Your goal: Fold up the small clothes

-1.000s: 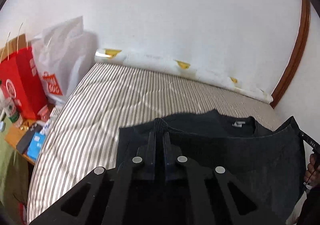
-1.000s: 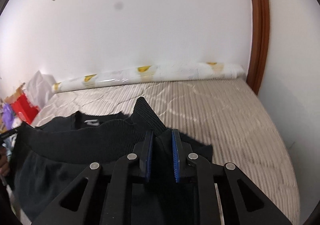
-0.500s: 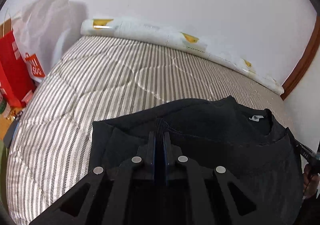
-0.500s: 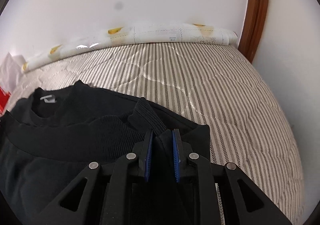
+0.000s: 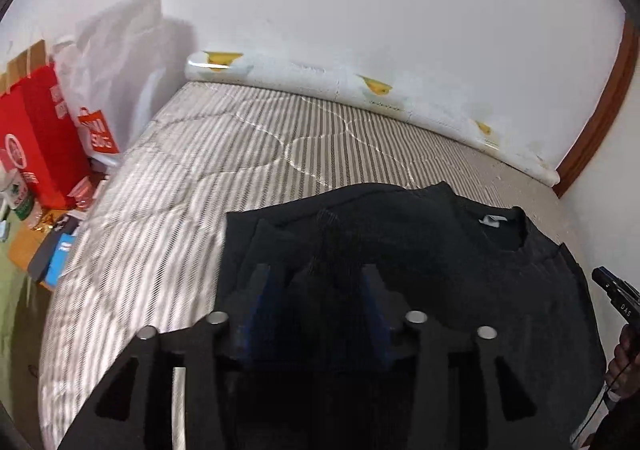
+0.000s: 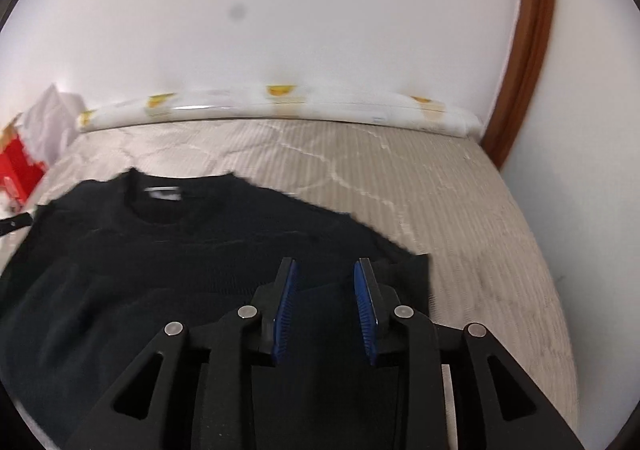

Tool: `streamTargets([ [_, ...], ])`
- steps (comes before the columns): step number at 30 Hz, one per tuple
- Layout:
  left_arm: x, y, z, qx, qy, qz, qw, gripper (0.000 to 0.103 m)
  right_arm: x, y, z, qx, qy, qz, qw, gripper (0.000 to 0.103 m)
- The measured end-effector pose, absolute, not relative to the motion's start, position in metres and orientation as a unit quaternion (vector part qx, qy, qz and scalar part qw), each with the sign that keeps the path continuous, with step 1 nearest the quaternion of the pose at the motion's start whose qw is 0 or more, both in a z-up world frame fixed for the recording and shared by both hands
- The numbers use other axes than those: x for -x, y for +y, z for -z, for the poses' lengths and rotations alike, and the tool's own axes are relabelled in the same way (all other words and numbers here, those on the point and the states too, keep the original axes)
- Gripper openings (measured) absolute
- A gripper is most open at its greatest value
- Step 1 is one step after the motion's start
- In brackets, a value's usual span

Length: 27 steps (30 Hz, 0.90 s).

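Note:
A black sweater lies folded on the striped mattress, its collar with a white label toward the wall. My left gripper hangs over the sweater's left part with its jaws opening; a ridge of black cloth rises between the pads, not pressed by them. My right gripper is over the sweater's right corner, jaws opening too, blue pads apart and the cloth lying flat beneath. The right gripper's tip shows at the left view's right edge.
A white roll with yellow marks lies along the wall at the mattress head. Red and white shopping bags and small items stand left of the bed. A brown door frame rises at the right.
Both grippers were shut on the sweater's hem and carried it toward the collar; now both have spread their pads and the cloth has dropped flat onto the sweater.

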<state>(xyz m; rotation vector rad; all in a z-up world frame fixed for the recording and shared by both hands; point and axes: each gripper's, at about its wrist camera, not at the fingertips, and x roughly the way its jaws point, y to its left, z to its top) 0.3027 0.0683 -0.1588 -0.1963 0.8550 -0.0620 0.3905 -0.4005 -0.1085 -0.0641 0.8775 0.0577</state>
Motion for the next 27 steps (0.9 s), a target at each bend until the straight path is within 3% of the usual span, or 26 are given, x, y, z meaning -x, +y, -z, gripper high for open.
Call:
streamTargets([
  [9, -0.237, 0.090, 0.144, 0.075, 0.404, -0.003, 0.912, 0.051, -0.367, -0.318, 0.112, 0.026, 0.436, -0.096, 0.895, 0.040],
  [18, -0.194, 0.123, 0.154, 0.072, 0.416, -0.015, 0.907, 0.051, -0.362, -0.272, 0.132, 0.029, 0.454, -0.068, 0.888, 0.040],
  [23, -0.189, 0.133, 0.162, 0.071, 0.411, -0.003, 0.909, 0.056, -0.359, -0.269, 0.141, 0.031, 0.469, -0.026, 0.882, 0.040],
  [27, -0.188, 0.125, 0.167, 0.022, 0.399, 0.010, 0.917, 0.057, -0.362, -0.273, 0.148, 0.012, 0.478, -0.017, 0.878, 0.040],
])
